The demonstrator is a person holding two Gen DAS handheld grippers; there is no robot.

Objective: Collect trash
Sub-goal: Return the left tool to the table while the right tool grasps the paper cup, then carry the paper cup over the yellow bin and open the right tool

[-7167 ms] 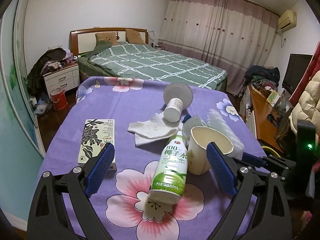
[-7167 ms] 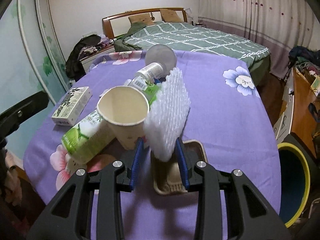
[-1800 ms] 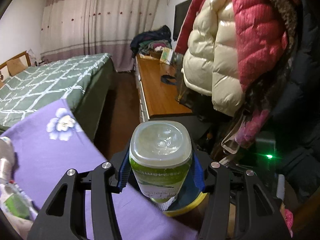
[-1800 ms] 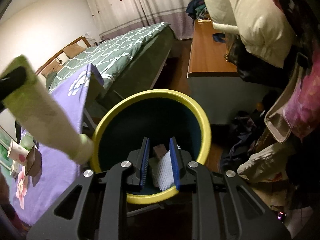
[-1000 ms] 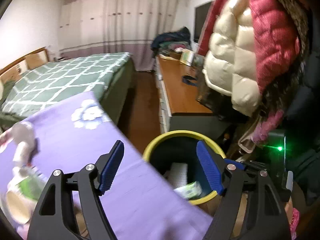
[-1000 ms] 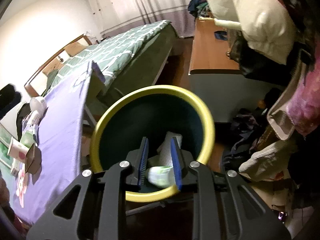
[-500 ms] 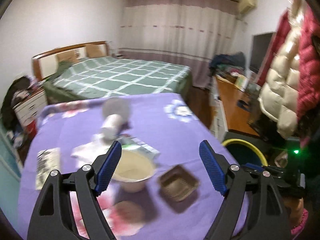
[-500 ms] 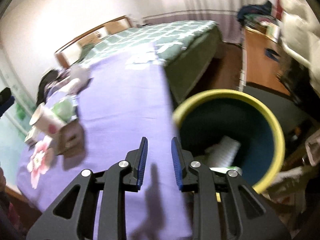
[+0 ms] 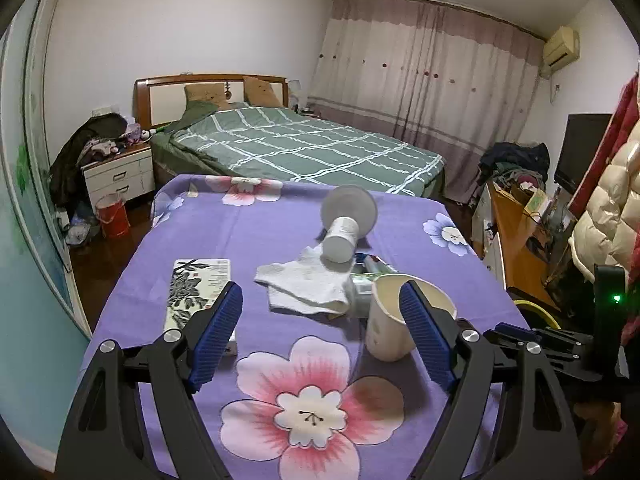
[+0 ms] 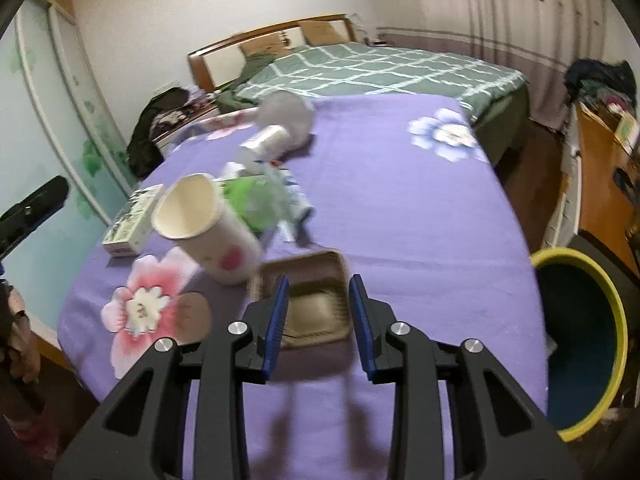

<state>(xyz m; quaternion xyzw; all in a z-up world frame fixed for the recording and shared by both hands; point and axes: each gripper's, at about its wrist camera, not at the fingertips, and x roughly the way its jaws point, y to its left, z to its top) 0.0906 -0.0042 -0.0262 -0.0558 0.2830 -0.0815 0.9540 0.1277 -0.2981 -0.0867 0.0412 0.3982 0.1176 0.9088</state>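
The brown tray [image 10: 316,300] lies dead ahead between my right claw's [image 10: 319,312] parted, empty fingers, nearer than my wide-open, empty left claw [image 9: 320,340].

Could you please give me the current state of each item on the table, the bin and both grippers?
left gripper: open, empty
right gripper: open, empty, over the tray
paper cup: upright, appears empty
brown tray: flat on table, empty
white bottle: lying on its side
tissue: crumpled
carton: lying flat
bin: open
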